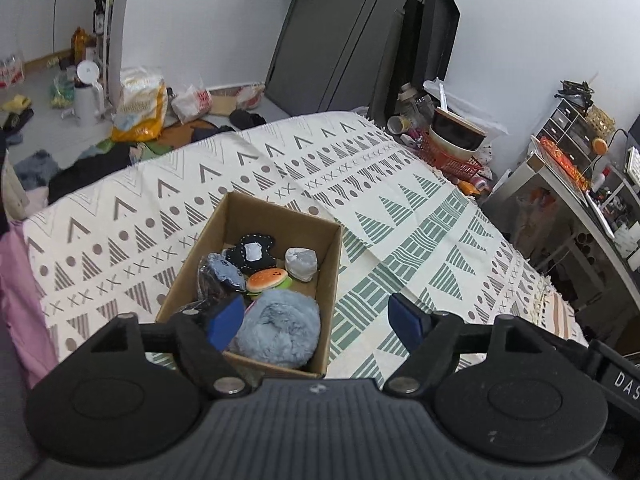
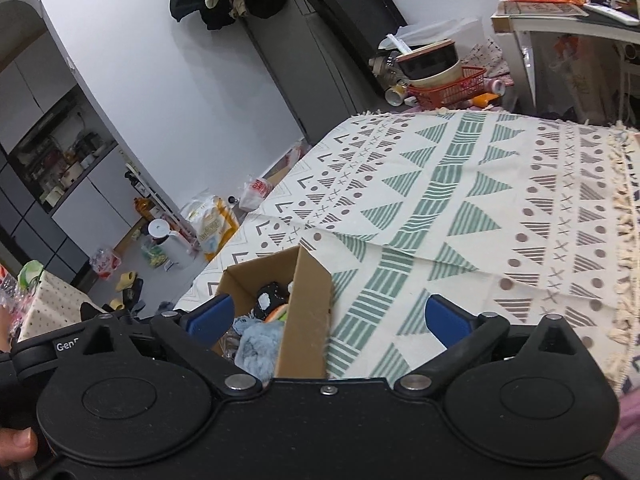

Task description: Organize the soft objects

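Soft toys, incl. burger plush (image 1: 267, 279) and blue fluffy pouf (image 1: 280, 328), are seen inside cardboard box (image 1: 332, 264) on the patterned bedspread (image 1: 400, 208). Left gripper (image 1: 316, 320) and right gripper (image 2: 326, 318): jaws spread, nothing held. Box should be cleared vertically; no loose items are seen.

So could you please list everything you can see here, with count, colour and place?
Cardboard box: one, brown, open, on the patterned cloth.
Fluffy pouf: one, grey-blue, near end of the box.
Burger toy: one, orange and green, middle of the box.
Stitched felt piece: one, black with a white patch, far end of the box.
Grey lump: one, grey-white, far right corner of the box.
Dark wrapped item: one, black and blue-grey, left side of the box.
Patterned cloth: one, cream with green and brown shapes, covering the surface.
Red basket: one, holding bowls, beyond the cloth.
Left gripper: blue fingers, open, empty.
Right gripper: blue fingers, open, empty.
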